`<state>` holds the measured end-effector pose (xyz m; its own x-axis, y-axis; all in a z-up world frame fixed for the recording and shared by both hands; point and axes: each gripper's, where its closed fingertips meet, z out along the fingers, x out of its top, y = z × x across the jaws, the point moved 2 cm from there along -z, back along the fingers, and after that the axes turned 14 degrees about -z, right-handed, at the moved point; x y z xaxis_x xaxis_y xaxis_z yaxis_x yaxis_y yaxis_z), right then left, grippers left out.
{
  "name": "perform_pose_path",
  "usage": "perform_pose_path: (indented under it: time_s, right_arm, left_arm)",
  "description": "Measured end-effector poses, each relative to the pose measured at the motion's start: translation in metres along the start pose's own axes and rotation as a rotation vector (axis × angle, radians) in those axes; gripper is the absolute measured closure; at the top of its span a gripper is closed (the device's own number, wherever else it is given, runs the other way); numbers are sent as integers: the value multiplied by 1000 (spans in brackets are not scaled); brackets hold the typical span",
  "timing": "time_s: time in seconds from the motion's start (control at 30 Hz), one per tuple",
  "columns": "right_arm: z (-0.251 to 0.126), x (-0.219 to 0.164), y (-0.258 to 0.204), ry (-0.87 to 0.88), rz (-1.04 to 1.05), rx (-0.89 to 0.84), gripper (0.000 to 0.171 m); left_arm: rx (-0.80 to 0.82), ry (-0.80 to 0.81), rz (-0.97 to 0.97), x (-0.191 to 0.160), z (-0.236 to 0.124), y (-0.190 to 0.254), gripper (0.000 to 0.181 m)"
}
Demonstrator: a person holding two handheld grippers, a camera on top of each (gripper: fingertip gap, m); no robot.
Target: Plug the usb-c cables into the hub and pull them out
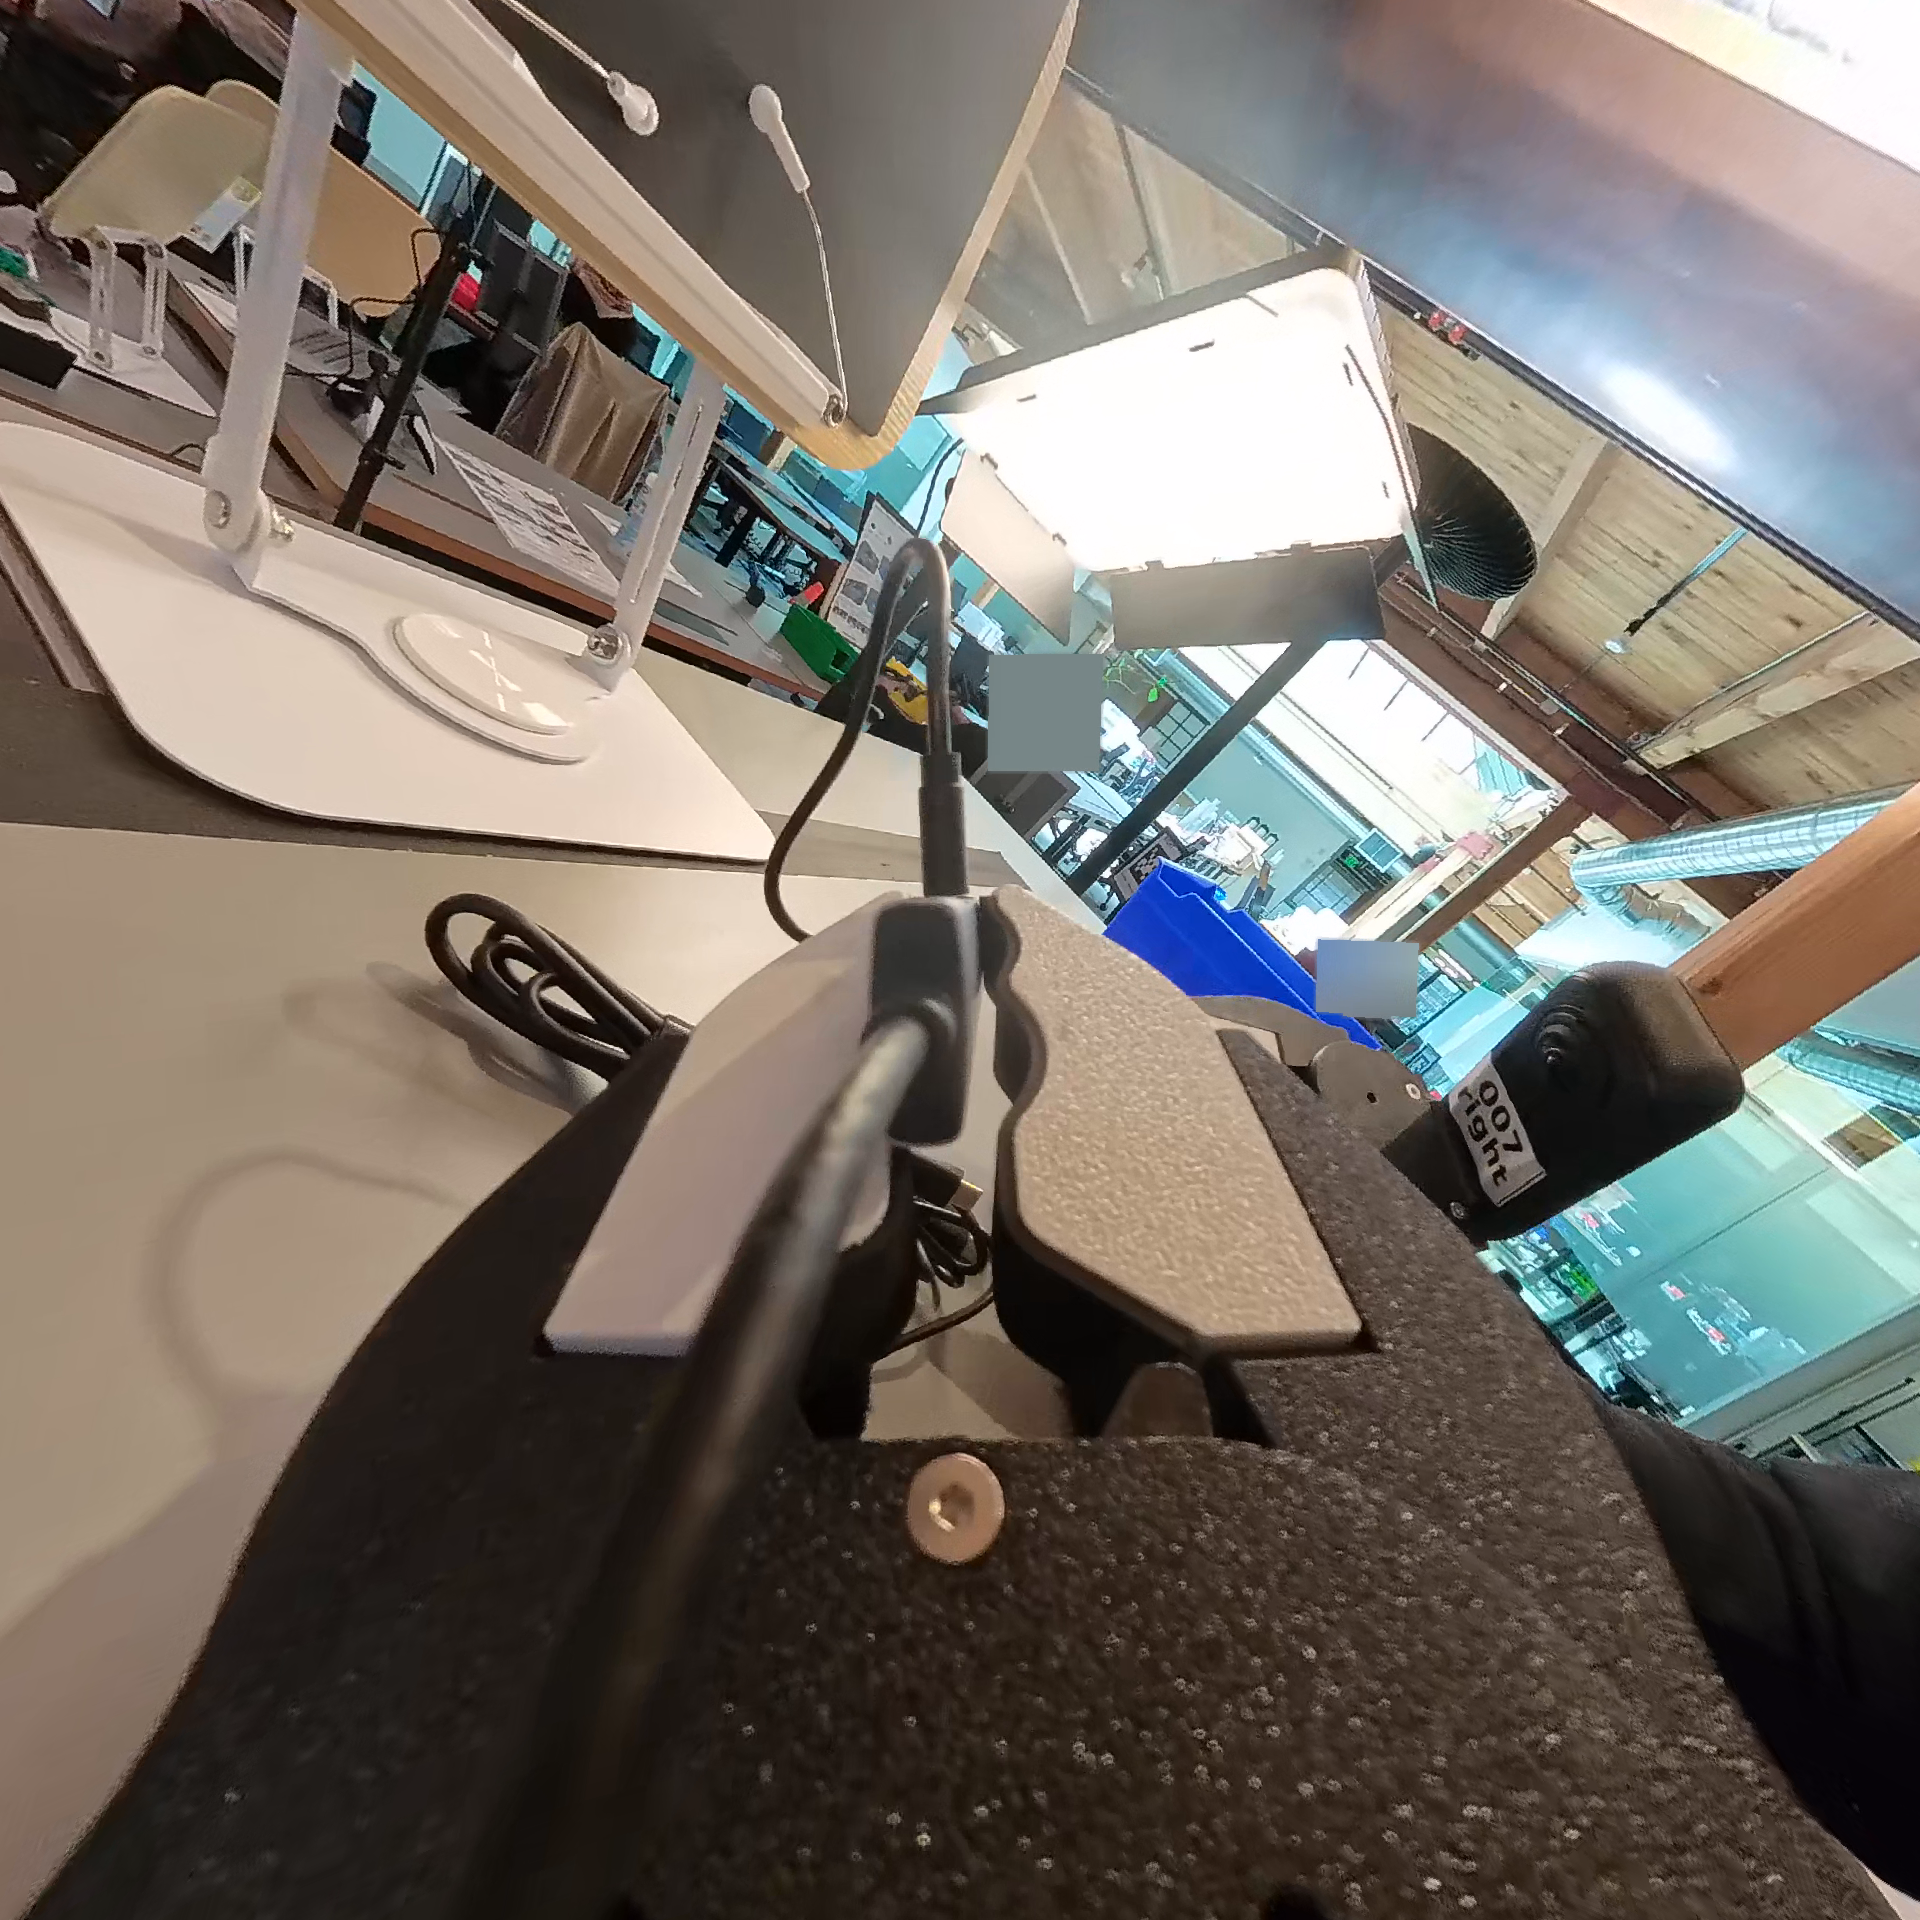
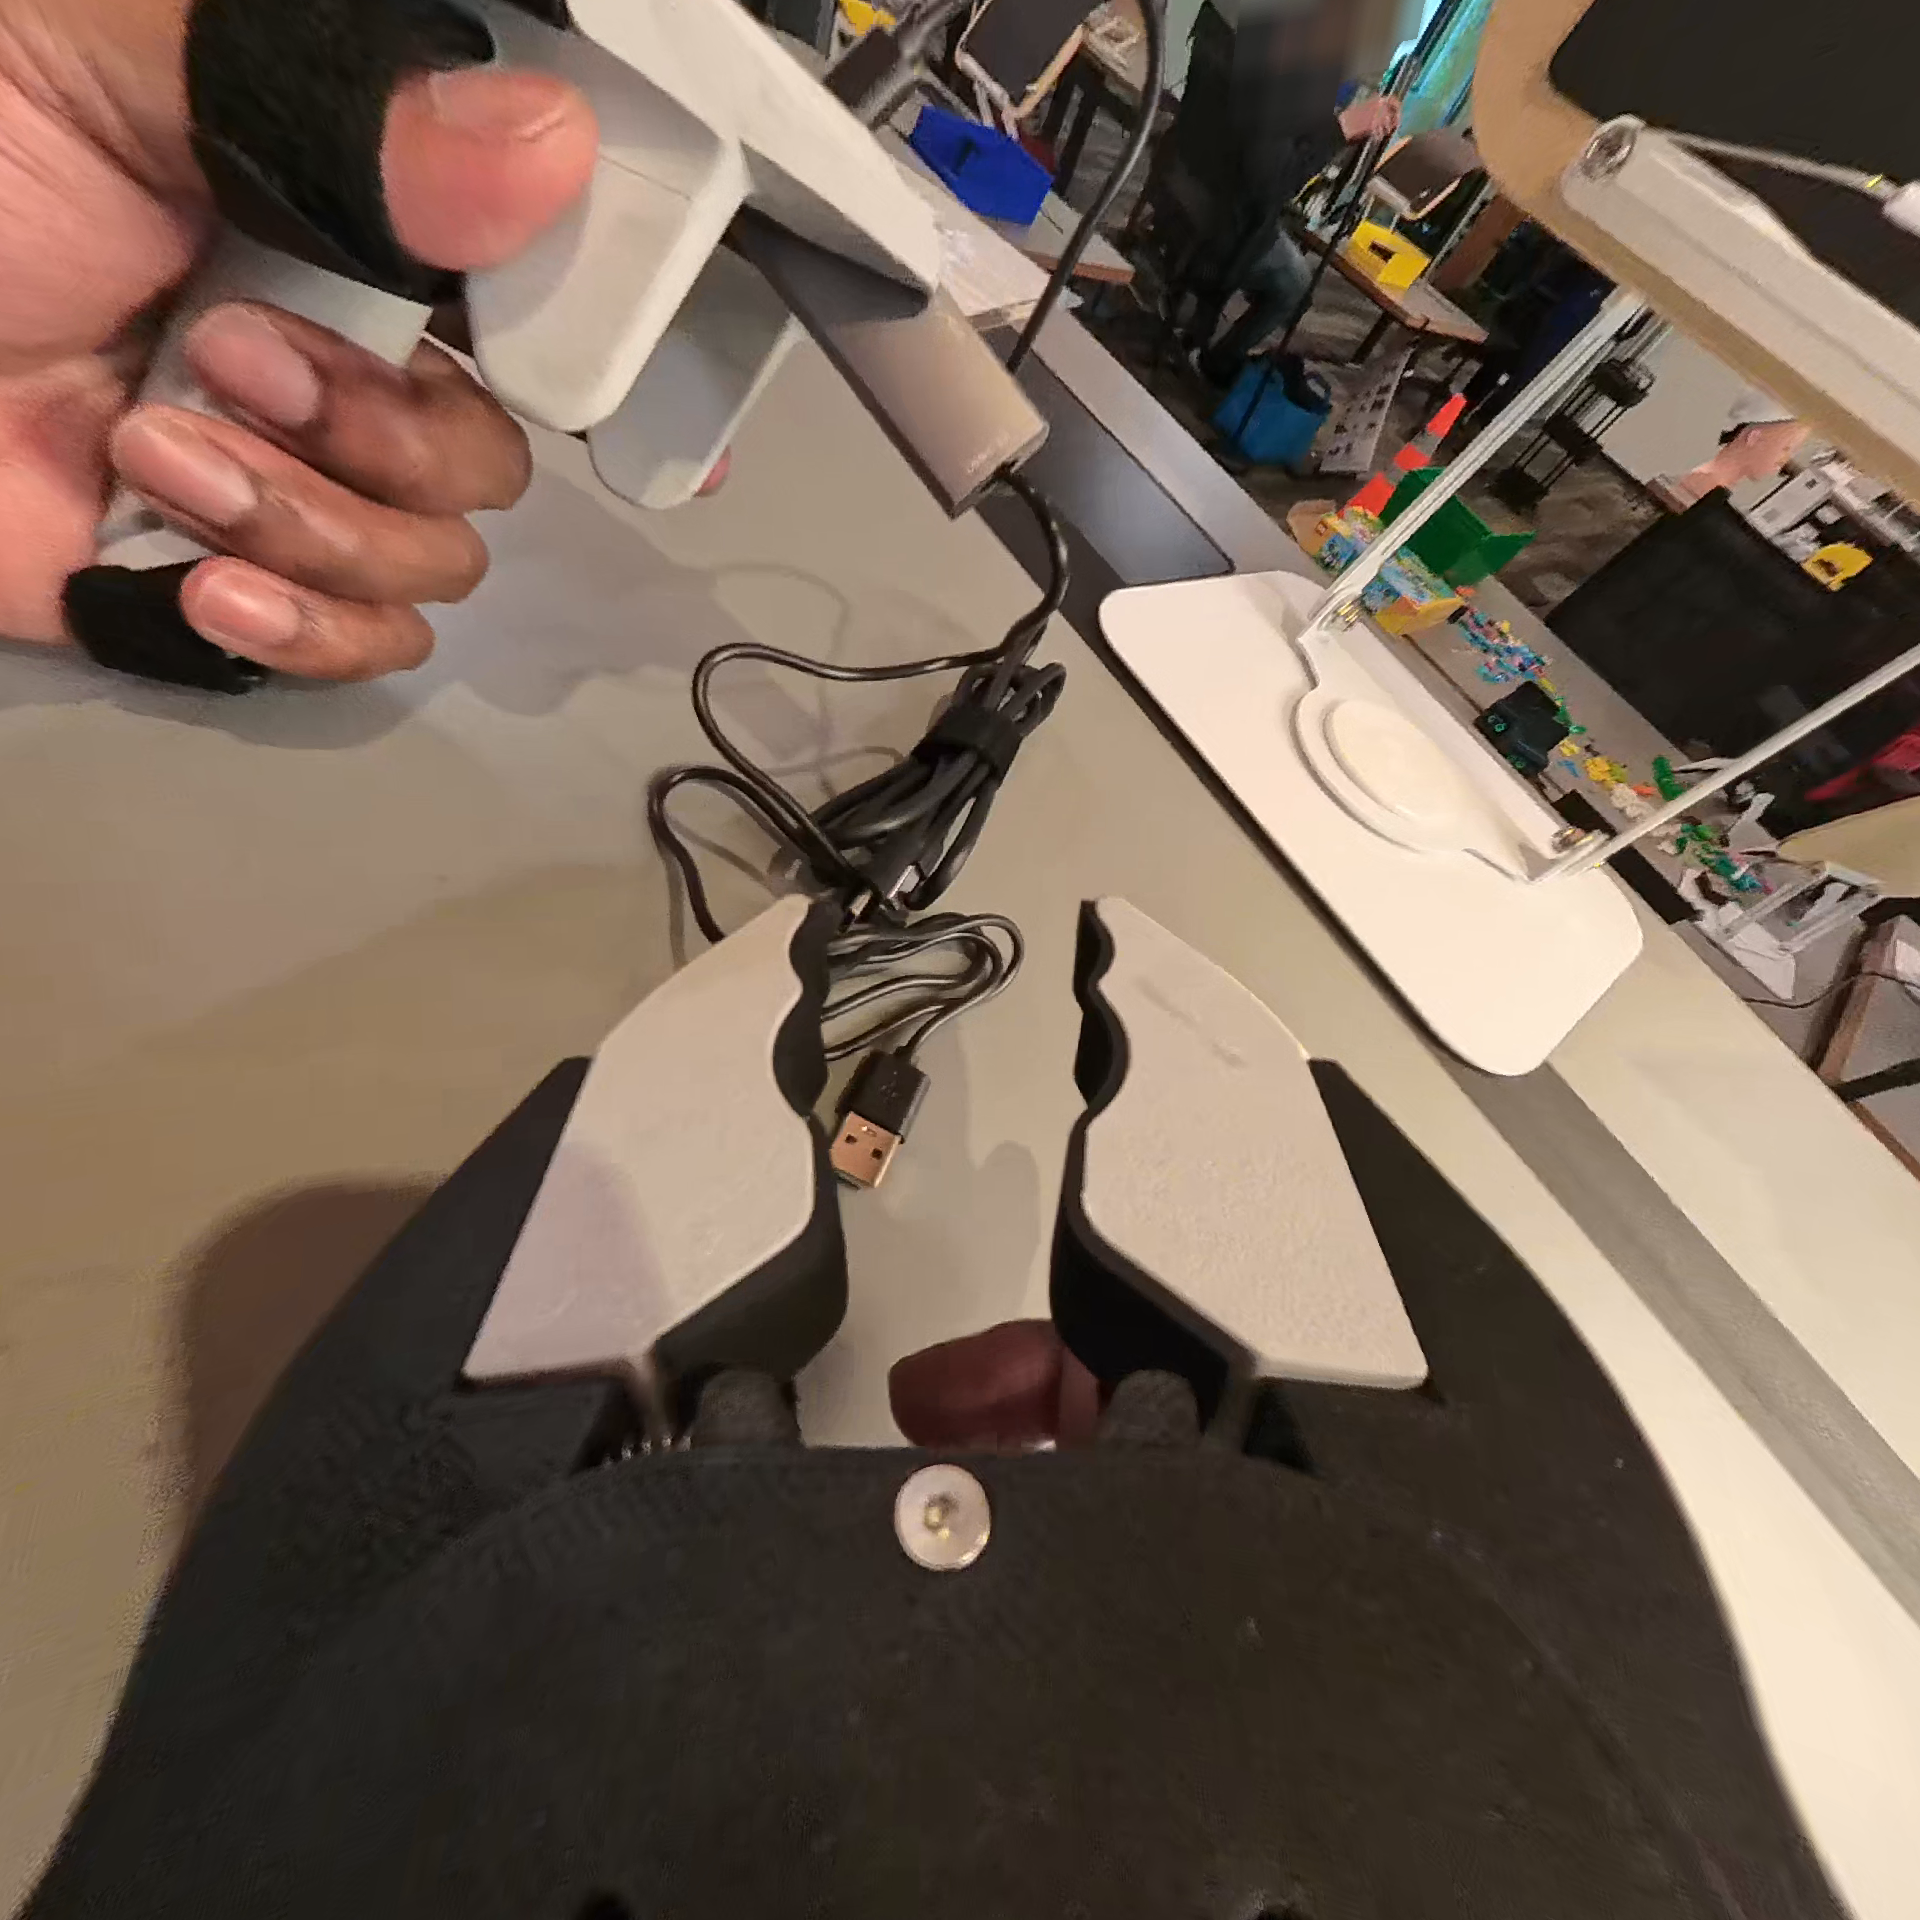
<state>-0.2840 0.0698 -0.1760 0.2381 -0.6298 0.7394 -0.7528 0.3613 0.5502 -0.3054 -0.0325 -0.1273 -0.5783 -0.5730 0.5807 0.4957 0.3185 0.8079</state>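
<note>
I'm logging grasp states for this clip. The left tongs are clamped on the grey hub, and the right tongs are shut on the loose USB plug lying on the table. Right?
Not quite. In the right wrist view the right tongs are open, the loose USB plug lying ungripped on the table between them. The left tongs are indeed clamped on the grey hub.

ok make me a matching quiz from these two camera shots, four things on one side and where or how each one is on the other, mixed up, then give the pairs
Things:
1. hub
2. right gripper
3. cable bundle
4. USB plug

States:
A. lying loose on the table between two open fingers
B. open, holding nothing
C. clamped in the left gripper, lifted off the table
D. tied with a black strap, resting on the table

Pairs: 1-C, 2-B, 3-D, 4-A
</note>
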Motion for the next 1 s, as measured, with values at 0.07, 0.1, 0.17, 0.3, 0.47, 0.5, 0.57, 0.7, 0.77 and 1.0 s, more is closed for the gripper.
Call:
perform_pose_path:
  time_s: [0.07, 0.1, 0.17, 0.3, 0.47, 0.5, 0.57, 0.7, 0.77, 1.0]
  right_arm:
    - [2, 0, -5, -19, 21, 40, 128]
    - [4, -1, -7, -31, 26, 56, 129]
    - [7, -1, -12, -63, 33, 79, 132]
    - [17, -10, -18, -170, 1, 92, 145]
    - [20, -13, -21, -222, -56, 45, 167]
    - [20, -13, -17, -228, -50, 15, 168]
    - [18, -13, -10, -218, -14, -25, 170]
    - [9, -12, 9, -148, 134, -85, 170]
    - [3, -13, 20, -104, 225, -118, 170]
    - [-29, -38, 72, -48, 391, -343, 171]
  left_arm:
    - [-6, 10, -9, 2, 0, 0, 171]
    - [-10, 14, -14, 4, 0, 1, 171]
    - [-17, 13, -20, 4, 0, 1, 171]
    - [-21, 5, -27, 3, 2, 1, 171]
    - [-37, -14, -34, 0, 5, 3, 171]
    - [-44, -21, -36, -1, 5, 4, 171]
    - [-63, -36, -37, -3, 6, 7, 171]
    - [-124, -68, -32, -5, 7, 15, 171]
    - [-164, -80, -33, -5, 7, 20, 171]
    - [-374, -158, -92, -12, 4, 44, 171]
